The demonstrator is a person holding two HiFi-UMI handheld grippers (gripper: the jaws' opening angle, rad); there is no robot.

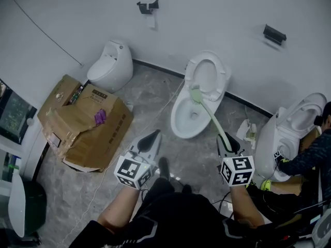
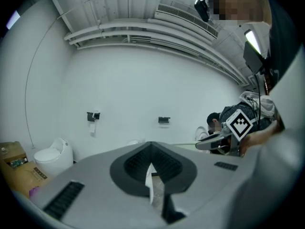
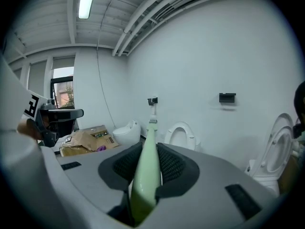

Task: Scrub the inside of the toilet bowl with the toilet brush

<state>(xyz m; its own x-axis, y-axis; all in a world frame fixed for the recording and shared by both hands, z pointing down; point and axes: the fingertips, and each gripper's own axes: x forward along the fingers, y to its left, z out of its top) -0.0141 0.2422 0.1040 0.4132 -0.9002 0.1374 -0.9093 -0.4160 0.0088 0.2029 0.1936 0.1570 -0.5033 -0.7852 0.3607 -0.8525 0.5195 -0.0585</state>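
Observation:
A white toilet point(image 1: 182, 124) with its seat and lid raised stands against the far wall; in the right gripper view the toilet point(image 3: 183, 135) shows ahead. My right gripper point(image 1: 226, 140) point(image 3: 148, 152) is shut on the handle of a pale green toilet brush point(image 1: 209, 116) point(image 3: 144, 185). The handle slants up and left, and the brush head point(image 1: 195, 94) hangs over the back rim of the bowl. I cannot tell whether it touches. My left gripper point(image 1: 152, 137) point(image 2: 151, 170) is shut with nothing in it, low and to the left of the bowl.
A crushed cardboard box point(image 1: 85, 120) lies at the left, with a small white toilet point(image 1: 109, 65) behind it. A third toilet point(image 1: 289, 130) stands at the right, where a person point(image 1: 305, 161) crouches. A cable crosses the floor. A dark bin point(image 1: 28, 211) is at bottom left.

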